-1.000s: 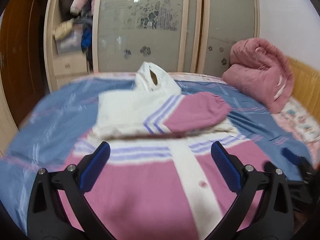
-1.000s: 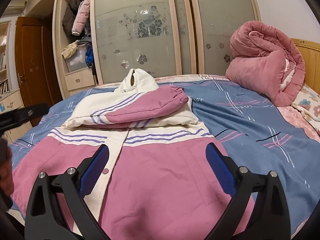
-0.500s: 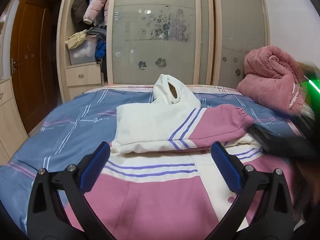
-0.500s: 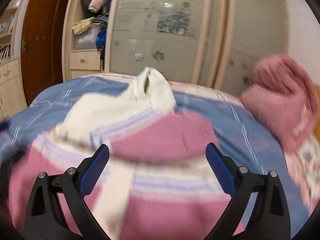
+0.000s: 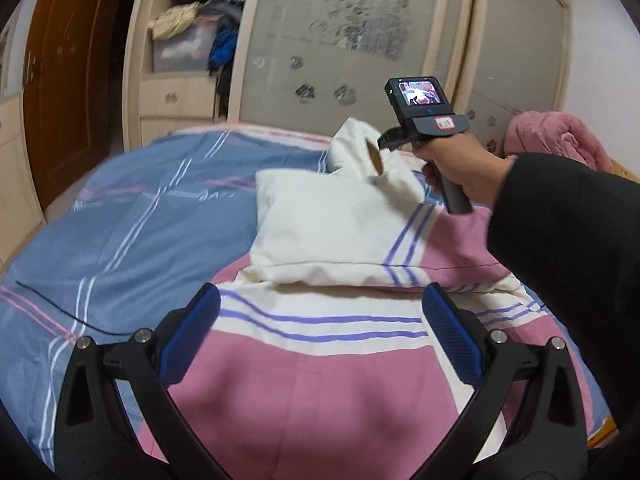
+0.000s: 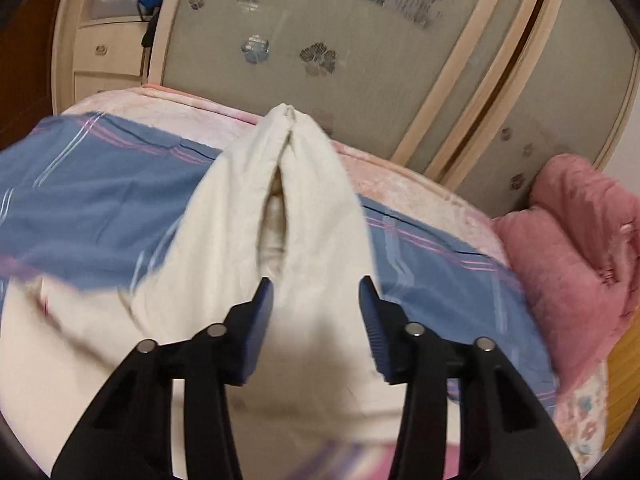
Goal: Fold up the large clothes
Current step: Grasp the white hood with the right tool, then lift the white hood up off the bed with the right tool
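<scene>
The right claw [image 6: 316,308] has swung across to the jacket's white hood [image 6: 280,200], jaws closing with hood cloth between them, pads not yet pressing. The label on its handle is unreadable. The left claw [image 5: 320,328] hangs apart over the pink-and-white jacket [image 5: 320,360], spread on the blue-sheeted bed [image 5: 120,240] before a wardrobe [image 5: 360,40].

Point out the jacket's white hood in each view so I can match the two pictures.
Left wrist view: the hood stands upper middle, just left of the hand holding the other tool.
Right wrist view: the hood fills the centre, above the closing right tongs, cloth between them.
Shared landmark: the pink quilt at right.
</scene>
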`<state>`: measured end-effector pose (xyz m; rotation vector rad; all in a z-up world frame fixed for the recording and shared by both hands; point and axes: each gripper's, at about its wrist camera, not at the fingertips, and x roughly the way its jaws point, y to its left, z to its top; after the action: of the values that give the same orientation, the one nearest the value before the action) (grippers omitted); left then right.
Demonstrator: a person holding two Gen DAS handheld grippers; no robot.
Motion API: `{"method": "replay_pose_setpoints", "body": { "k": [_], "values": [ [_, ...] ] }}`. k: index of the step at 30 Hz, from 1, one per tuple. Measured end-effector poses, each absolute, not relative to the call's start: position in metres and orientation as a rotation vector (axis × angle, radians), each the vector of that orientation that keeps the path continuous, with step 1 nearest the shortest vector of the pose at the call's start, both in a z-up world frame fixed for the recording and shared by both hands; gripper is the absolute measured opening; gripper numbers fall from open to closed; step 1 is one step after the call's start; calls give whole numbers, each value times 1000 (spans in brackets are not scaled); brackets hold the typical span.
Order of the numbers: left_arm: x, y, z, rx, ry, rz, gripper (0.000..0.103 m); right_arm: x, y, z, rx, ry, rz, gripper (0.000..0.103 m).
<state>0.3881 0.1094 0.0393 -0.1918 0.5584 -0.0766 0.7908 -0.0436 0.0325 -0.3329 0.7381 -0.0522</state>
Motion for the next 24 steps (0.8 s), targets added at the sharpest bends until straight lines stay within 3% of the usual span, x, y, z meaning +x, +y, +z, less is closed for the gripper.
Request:
{"method": "replay_pose_setpoints", "body": {
  "k": [9, 11, 12, 13, 15, 24],
  "values": [
    [399, 115, 27, -225, 603, -102, 101, 864, -26, -4, -400, 854, -169, 45],
    [399, 115, 27, -236, 608, -115, 101, 872, -32, -12, -364, 879, -165, 34],
    [399, 114, 26, -235, 609, -119, 101, 875, -36, -14, -349, 881, -166, 19],
    [399, 112, 25, -225, 613, -119, 101, 875, -42, -14, -333, 874, -175, 11],
    [400, 111, 23, -211, 618, -114, 101, 871, -58, -8, -268, 839, -183, 6],
    [398, 112, 28, -228, 609, -114, 101, 786, -164, 47, 103, 683, -80, 3]
  ]
}}
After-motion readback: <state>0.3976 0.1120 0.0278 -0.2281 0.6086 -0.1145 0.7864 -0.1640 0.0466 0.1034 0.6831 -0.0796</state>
